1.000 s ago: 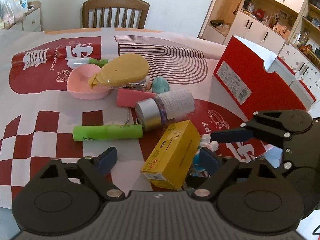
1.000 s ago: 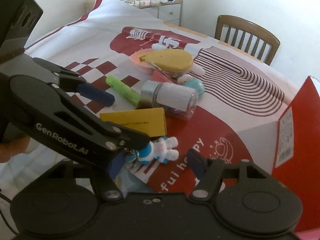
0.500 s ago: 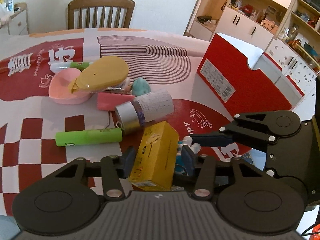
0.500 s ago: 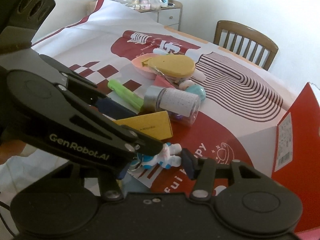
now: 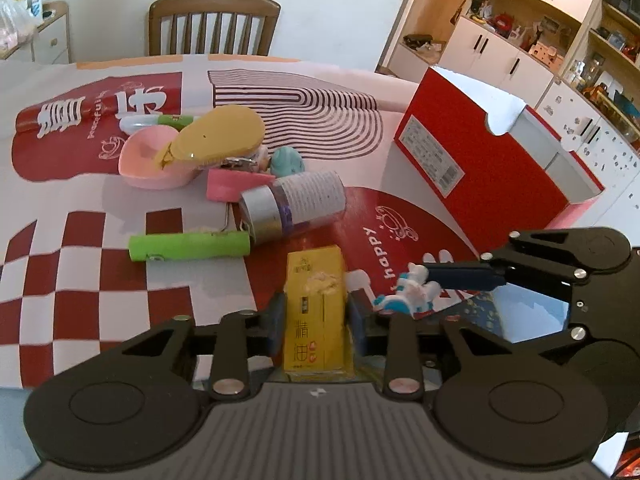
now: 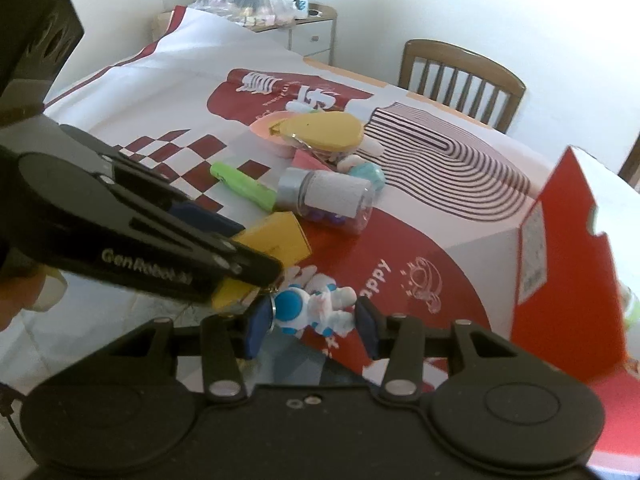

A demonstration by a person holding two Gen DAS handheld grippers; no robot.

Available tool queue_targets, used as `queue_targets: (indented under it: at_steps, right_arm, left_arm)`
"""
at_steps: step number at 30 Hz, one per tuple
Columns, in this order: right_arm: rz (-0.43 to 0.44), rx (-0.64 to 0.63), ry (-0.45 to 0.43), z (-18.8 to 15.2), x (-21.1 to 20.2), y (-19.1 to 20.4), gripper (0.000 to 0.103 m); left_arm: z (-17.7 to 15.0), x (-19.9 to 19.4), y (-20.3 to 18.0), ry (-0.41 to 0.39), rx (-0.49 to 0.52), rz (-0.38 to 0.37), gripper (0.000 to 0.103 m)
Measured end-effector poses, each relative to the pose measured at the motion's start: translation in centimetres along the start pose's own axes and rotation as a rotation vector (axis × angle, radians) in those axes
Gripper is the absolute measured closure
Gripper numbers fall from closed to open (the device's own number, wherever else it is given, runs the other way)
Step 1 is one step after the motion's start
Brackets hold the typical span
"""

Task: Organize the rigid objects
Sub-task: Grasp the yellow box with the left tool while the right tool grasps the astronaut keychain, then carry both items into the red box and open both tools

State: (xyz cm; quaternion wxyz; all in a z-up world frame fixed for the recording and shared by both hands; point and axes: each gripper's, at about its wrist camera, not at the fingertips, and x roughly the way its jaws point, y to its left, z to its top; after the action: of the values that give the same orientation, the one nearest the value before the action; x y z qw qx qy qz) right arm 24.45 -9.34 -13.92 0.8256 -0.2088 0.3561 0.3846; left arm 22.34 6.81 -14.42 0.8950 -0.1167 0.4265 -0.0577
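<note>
Yellow box [image 5: 315, 312], one, is clamped in the left tool [image 5: 316, 318]; the right tool [image 6: 310, 326] grips one astronaut figure [image 6: 316, 310].

A carton [image 5: 315, 312] is flanked by the left gripper's [image 5: 316, 320] fingers, a toy figure [image 5: 408, 294] just to its right. Behind them a jar [image 5: 296, 206] is laid on its side, a roller [image 5: 188, 245] to its left. The open box [image 5: 492, 168] is set right of the heap.

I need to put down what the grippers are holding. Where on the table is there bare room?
Free: the checkered cloth left of the green tube, and the striped patch between the chair and the red box. Crowded: the cluster around the pink bowl and the jar.
</note>
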Motion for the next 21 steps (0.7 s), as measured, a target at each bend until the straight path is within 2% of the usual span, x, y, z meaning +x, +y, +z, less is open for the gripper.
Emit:
queue_targets:
  at_steps: [10,21]
  right_arm:
    - [-0.046,0.119,-0.026,-1.0,-4.5,-1.2,0.058]
    - [-0.096,0.198,-0.103,-0.3,-11.6,-3.9,0.058]
  left_arm:
    - [-1.0,-2.0,-0.7,-0.017,-0.019,0.017,0.072]
    - [0.8,-6.1,-5.1,-0.06,0.014,0.002,0.072]
